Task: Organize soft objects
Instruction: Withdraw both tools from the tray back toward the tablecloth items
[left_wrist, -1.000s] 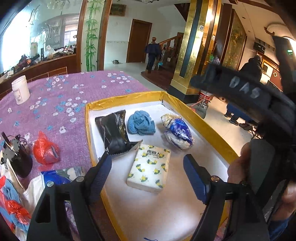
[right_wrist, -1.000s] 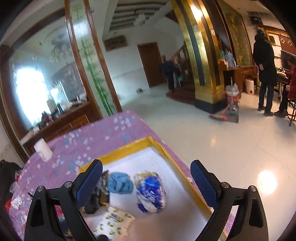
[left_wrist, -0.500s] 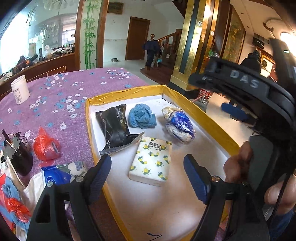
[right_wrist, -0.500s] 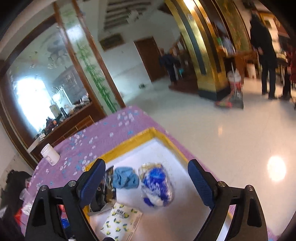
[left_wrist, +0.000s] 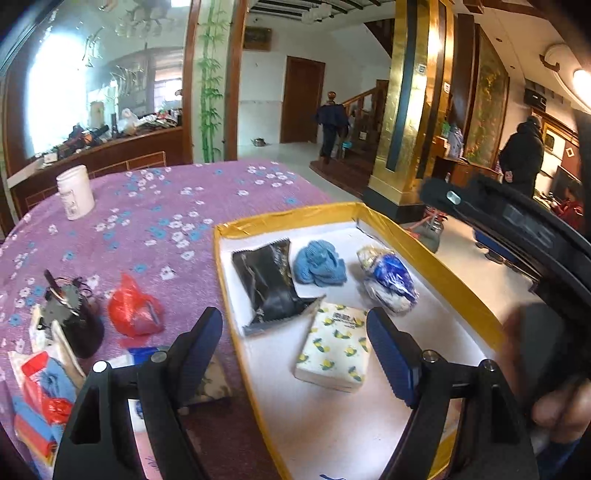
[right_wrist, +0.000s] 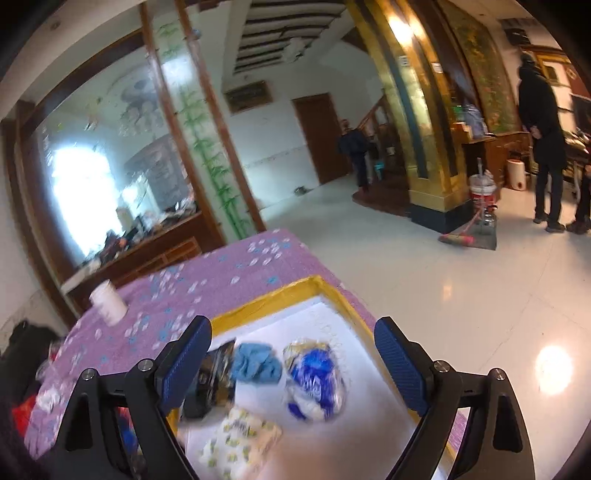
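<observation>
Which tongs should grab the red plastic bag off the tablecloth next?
Left, probably. The left tongs are open, low over the tray's left rim, with the red plastic bag just beside them. The right tongs, also open, hang above the tray interior, farther away.

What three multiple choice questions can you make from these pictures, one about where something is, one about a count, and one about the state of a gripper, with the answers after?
1. Where does the white jar stand?
A. inside the tray
B. on the purple flowered cloth, outside the tray
C. on the floor

2. How many items lie in the yellow-rimmed tray?
A. two
B. six
C. four

3. How is the left gripper?
A. open and holding nothing
B. shut on the tissue pack
C. shut on the blue cloth

Answers:
1 B, the jar sits on the cloth far from the tray.
2 C, the black snack bag, blue cloth, blue and white bag and tissue pack.
3 A, its fingers are spread wide with nothing between them.
</observation>
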